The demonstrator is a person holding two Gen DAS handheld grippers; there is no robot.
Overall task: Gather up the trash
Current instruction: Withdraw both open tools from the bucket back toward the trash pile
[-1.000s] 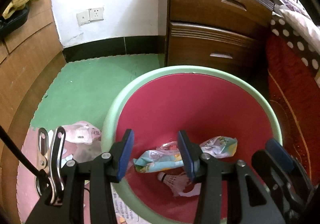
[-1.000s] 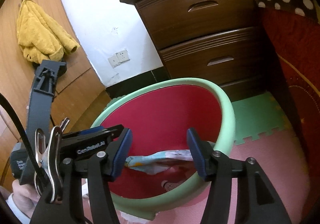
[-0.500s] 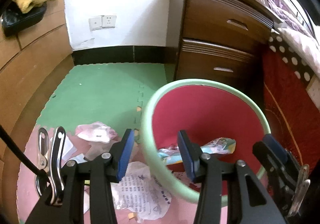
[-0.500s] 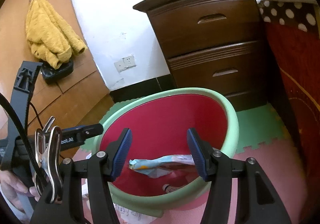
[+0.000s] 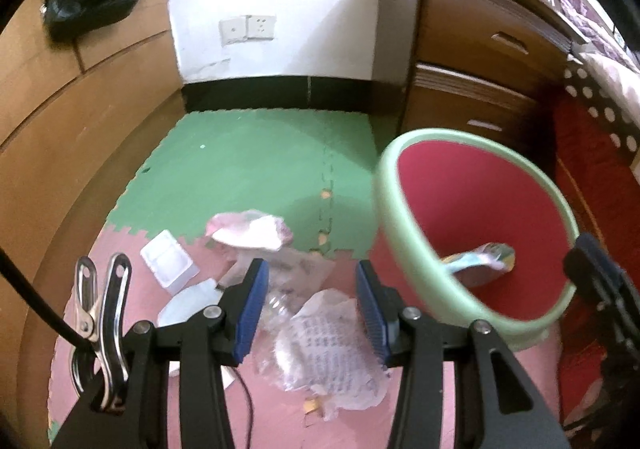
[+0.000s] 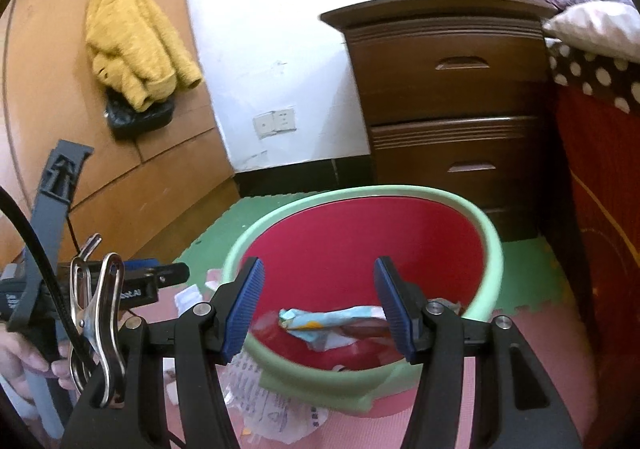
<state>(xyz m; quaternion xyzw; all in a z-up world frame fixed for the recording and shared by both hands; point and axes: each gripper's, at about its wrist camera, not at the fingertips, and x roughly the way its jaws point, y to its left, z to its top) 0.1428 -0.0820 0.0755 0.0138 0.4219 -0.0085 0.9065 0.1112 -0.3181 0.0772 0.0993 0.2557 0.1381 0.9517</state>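
Through the left wrist camera I see my left tongs (image 5: 310,303) spread with nothing between the blue pads, hanging over the pink foam floor mat (image 5: 420,409) in the lower middle of the frame. Directly under them lies a crumpled white printed paper wrapper (image 5: 328,349), beside a clear crushed plastic bottle (image 5: 276,307). Up and to the left sit a pink-and-white crumpled plastic bag (image 5: 250,231) and a white rectangular plastic tray (image 5: 170,261), with a flat white plastic piece (image 5: 186,305) just below the tray. All of that is on the floor, so I judge the job is well short of finished. At right stands the round red bin with a pale green rim (image 5: 404,245), holding a light blue snack wrapper (image 5: 476,259).

Through the right wrist camera my right tongs (image 6: 320,307) are spread too, gripping nothing, aimed at the red bin (image 6: 360,245) in the centre. The blue snack wrapper (image 6: 332,319) lies inside it, seen between the pads but well beyond them. The printed paper (image 6: 256,389) shows at lower left, outside the rim. My guess: one or two pieces binned, several left.
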